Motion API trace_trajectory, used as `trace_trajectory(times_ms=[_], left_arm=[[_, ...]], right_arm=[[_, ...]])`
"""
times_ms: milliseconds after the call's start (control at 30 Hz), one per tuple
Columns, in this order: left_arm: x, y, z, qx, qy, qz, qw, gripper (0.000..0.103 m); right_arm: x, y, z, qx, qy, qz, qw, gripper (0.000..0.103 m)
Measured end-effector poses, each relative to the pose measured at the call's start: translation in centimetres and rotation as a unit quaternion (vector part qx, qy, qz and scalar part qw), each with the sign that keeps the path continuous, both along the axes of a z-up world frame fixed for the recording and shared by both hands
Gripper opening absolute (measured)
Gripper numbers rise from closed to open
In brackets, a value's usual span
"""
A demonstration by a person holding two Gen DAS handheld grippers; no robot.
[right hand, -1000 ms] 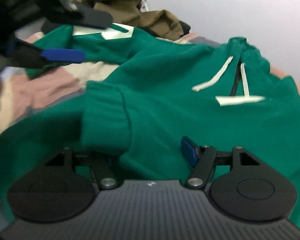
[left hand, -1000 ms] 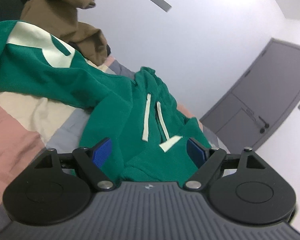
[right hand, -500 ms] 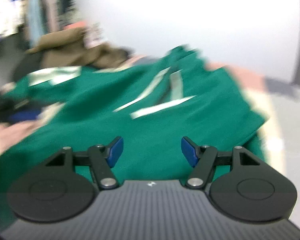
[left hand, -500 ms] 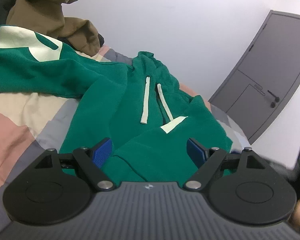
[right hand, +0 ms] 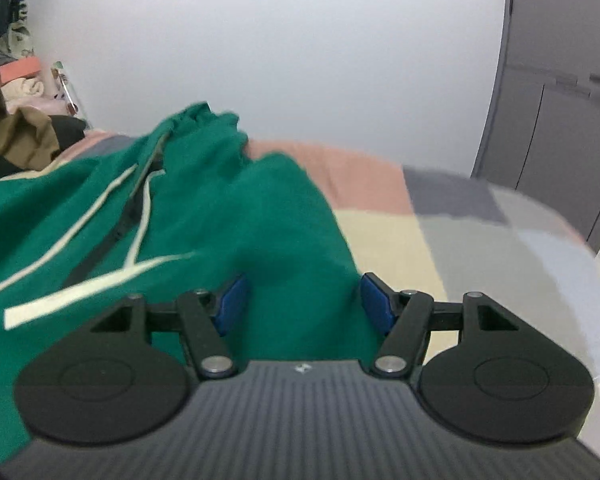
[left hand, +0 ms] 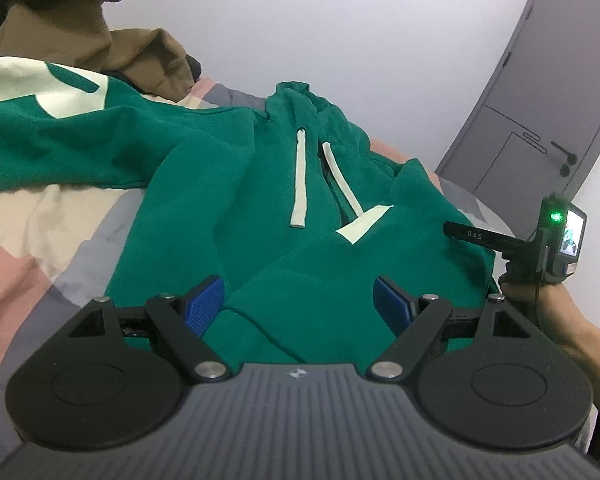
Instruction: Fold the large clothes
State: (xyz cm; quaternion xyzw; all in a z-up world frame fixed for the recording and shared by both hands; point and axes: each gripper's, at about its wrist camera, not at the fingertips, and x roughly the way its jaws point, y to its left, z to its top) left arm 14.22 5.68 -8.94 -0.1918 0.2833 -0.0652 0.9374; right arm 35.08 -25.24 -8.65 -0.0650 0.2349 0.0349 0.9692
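Left wrist view: green fleece hoodie (left hand: 228, 184) lies spread across a patchwork bedcover of pink, cream and grey blocks (left hand: 32, 232), its hood bunched at 12 o'clock toward the white wall (left hand: 380, 40). Two cream drawstrings (left hand: 300, 184) run down the chest; a cream printed patch on the hoodie shows at 10 o'clock. Left gripper (left hand: 298, 306) hovers over the near folds at 6 o'clock, blue pads wide apart, nothing pinched; green cloth lies below and between them, and contact cannot be told. Brown crumpled garment (left hand: 80, 28) is heaped at 11 o'clock behind the hoodie. Grey door (left hand: 540, 100) stands at 2 o'clock. At 3 o'clock a person's hand (left hand: 548, 312) holds the right gripper (left hand: 476, 236), seen side-on with one black finger reaching over the hoodie's edge; a small lit screen and a green light show on its body.

Right wrist view (blurred): right gripper (right hand: 302, 304) sits at 6 o'clock over the hoodie's (right hand: 204, 220) right-hand border. Its jaws have just been closing, yet a clear gap remains; green cloth shows between the blue pads, the right pad lying at the fabric's edge. No pinch visible, so released. Bedcover (right hand: 440, 220) lies bare from 1 to 4 o'clock. Brown garment (right hand: 16, 136) at 9 o'clock.
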Motion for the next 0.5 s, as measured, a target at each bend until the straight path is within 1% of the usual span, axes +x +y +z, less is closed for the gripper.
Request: trace_trajectory(times_ms=[33,67,100,133,233,300,400,433,467,500], left_arm=[[0.1,0.0,0.0,-0.001,-0.002,-0.002,1.0,0.085],[0.1,-0.1,0.0,-0.002,-0.006,-0.004,1.0,0.085],[0.2,-0.1,0.0,-0.004,-0.01,-0.008,0.9999,0.085],[0.2,-0.2,0.1,-0.008,-0.015,-0.01,0.9998,0.085],[0.1,-0.5,0.3,-0.017,-0.028,-0.024,0.9992,0.085],[0.1,-1.1,0.4,-0.007,-0.035,-0.034,0.9988,0.085],[0.4,-2.1,0.1,0.009,-0.034,-0.051,0.9981,0.084],[0.6,-2.4,-0.1,0.014,-0.029,-0.054,0.998,0.084],[0.7,-2.6,-0.3,0.02,-0.024,-0.057,0.9979,0.084],[1.0,-3.0,-0.6,0.031,-0.015,-0.057,0.9978,0.084]], right_arm=[[0.2,-0.4,-0.3,0.008,0.004,0.003,1.0,0.035],[0.4,-0.7,-0.5,0.009,0.007,0.001,1.0,0.025],[0.5,-1.1,-0.5,0.012,0.01,-0.005,1.0,0.02],[0.7,-1.6,-0.4,0.026,0.012,-0.006,1.0,0.015],[0.7,-2.8,0.2,0.043,-0.001,-0.027,0.999,0.013],[1.0,-3.7,0.0,0.051,-0.004,-0.044,0.998,0.013],[1.5,-4.8,-1.2,0.029,0.0,-0.064,0.998,0.012],[1.4,-5.1,-1.7,0.016,0.0,-0.076,0.997,0.007],[1.8,-5.5,-2.3,0.01,0.009,-0.092,0.996,0.006],[2.2,-6.3,-2.9,0.02,0.03,-0.105,0.994,0.006]])
